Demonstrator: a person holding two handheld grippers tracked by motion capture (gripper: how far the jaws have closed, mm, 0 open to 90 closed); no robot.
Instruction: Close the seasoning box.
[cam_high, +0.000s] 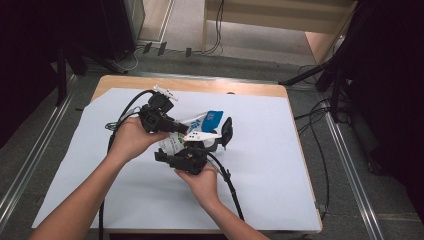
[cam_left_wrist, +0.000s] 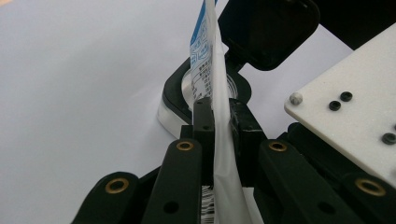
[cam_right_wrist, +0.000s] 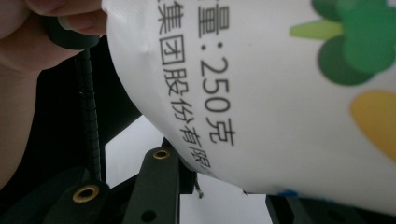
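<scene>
Fingers (cam_left_wrist: 204, 122) of left gripper (cam_left_wrist: 219, 126) pinched flat on the pouch's (cam_left_wrist: 211, 70) thin edge, above the open black-lidded jar (cam_left_wrist: 175, 93). Right gripper (cam_right_wrist: 224, 186) closed around the pouch's full belly. Soft, slippery, likely saggy; best held by the sealed edge.

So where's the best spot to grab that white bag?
Probably the flat sealed edge of the white bag, coming side-on so the jaws close across its thin faces. That strip is flat and narrow, unlike the bulging printed belly. The left gripper pinches it this way, above the black-lidded container.
</scene>
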